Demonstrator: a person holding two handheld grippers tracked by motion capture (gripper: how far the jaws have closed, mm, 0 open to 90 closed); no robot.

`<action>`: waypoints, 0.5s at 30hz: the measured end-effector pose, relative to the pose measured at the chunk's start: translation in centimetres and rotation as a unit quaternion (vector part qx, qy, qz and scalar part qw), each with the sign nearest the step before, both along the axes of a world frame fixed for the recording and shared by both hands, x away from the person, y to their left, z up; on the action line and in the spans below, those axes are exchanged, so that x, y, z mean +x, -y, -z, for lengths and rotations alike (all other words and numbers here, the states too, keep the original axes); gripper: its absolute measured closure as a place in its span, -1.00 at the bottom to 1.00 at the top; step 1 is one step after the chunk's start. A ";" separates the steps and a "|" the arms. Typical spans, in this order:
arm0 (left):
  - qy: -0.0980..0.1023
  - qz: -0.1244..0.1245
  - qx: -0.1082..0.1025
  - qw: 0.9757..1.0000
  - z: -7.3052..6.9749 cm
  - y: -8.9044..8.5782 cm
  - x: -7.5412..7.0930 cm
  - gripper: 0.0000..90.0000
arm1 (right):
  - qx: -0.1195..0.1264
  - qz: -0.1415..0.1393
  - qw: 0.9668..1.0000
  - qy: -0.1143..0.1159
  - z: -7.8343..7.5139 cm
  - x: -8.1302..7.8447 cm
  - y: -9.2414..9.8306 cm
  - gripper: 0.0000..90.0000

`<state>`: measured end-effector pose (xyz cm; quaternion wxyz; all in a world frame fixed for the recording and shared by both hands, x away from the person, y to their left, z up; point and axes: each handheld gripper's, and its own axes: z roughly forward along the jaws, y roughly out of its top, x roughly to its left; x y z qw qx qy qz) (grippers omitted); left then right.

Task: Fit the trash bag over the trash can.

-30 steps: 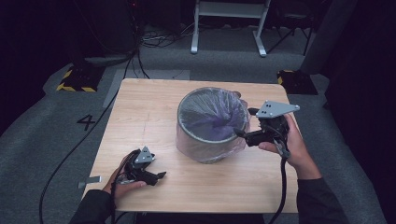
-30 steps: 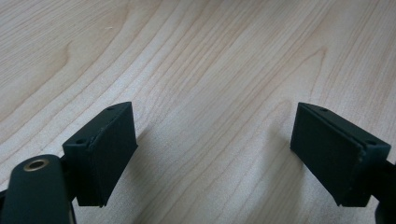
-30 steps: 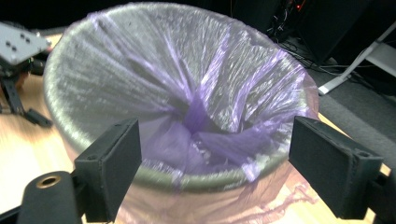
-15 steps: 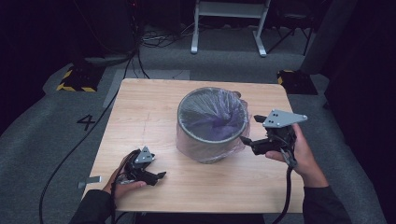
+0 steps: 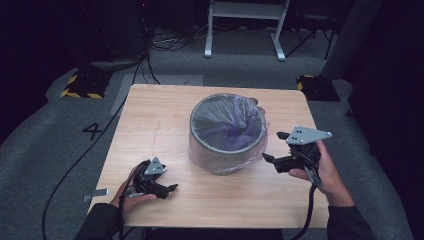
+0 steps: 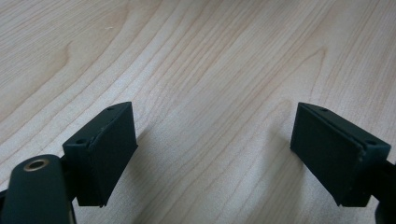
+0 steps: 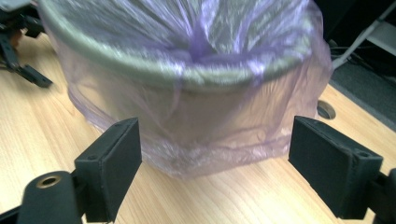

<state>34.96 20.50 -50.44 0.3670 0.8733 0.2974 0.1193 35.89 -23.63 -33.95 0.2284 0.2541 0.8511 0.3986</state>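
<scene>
Bin: a round grey bin (image 5: 226,145) stands upright near the middle of the table (image 5: 150,115), a little toward the far-right side; it looks stiff-walled and probably light, likely to slide on the wood if pushed from one side.
Liner: a thin purple bag (image 7: 196,107) lines the bin, folded over the rim and hanging loose down the outer wall, where it bunches in wrinkles near the base; it looks soft, slippery and easy to tear.
Where to take hold: the loose film just under the rim or the slack skirt on the outer wall gives a pinchable fold; the rim itself is the firm part, should the bin need steadying.
Handling risk: a pull on the film alone may drag the bin or strip the bag off the rim.
Right gripper: the right gripper (image 5: 279,148) is near the bin's right side, aimed at the bag's lower skirt, jaws spread wide with nothing between them.
Left gripper: the left gripper (image 5: 169,189) rests low at the near-left of the table, well apart from the bin, jaws parted over bare wood.
Surroundings: grey carpeted floor (image 5: 45,150) with a taped number and cables around the table.
</scene>
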 end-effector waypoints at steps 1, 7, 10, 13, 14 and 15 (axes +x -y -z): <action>0.000 0.000 0.000 1.000 0.0 0.0 0.0 -0.69 | 0.000 0.001 1.000 -0.001 0.2 0.0 0.1 -0.61; 0.000 0.000 0.000 1.000 0.0 0.0 0.0 -0.69 | -0.010 0.009 1.000 -0.013 1.7 0.2 0.5 -0.61; 0.000 0.000 0.000 1.000 0.0 0.0 0.0 -0.69 | -0.021 0.016 0.999 -0.021 2.7 0.4 0.7 -0.61; 0.000 0.000 0.000 1.000 0.0 0.0 0.0 -0.69 | -0.024 0.021 0.999 -0.033 3.8 0.7 1.0 -0.59; 0.000 0.000 0.000 1.000 0.0 0.0 0.0 -0.69 | -0.027 0.024 0.999 -0.036 4.1 0.8 1.1 -0.59; 0.000 0.000 0.000 1.000 0.0 0.0 0.0 -0.69 | -0.027 0.026 0.998 -0.040 4.5 0.8 1.1 -0.59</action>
